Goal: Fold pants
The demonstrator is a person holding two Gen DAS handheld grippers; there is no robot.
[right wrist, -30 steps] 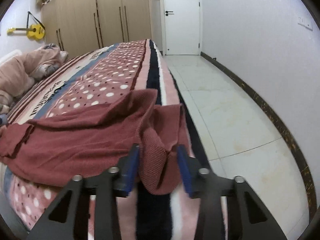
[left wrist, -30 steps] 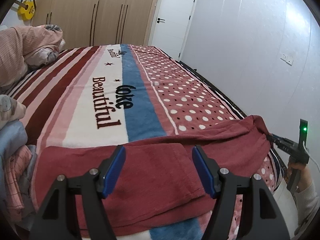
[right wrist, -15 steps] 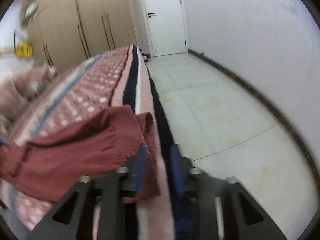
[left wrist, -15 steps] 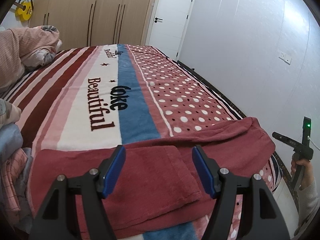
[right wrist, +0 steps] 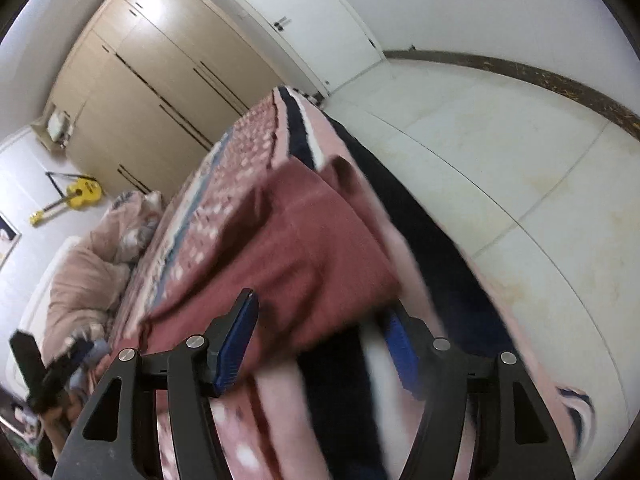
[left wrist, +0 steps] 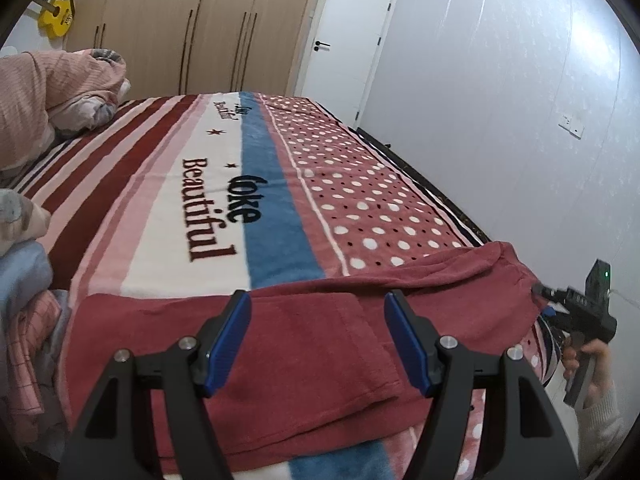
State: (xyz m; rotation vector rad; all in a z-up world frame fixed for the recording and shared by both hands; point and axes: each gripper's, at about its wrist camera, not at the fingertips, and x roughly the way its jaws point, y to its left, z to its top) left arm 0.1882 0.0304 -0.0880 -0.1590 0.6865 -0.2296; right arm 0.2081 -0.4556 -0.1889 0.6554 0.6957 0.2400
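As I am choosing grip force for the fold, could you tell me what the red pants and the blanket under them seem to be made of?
The red pants look like a soft, matte knit, perhaps fleece or terry: fuzzy surface, thick rounded hems, no sheen. The blanket looks like plush printed fleece: short dense pile, slightly blurred print edges. Neither fibre can be confirmed from the pictures.

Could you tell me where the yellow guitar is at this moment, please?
The yellow guitar hangs on the white wall at the right wrist view's left, beside the wooden wardrobe, above the heaped pink bedding.

Right claw (right wrist: 318, 342) now spread, tilted.
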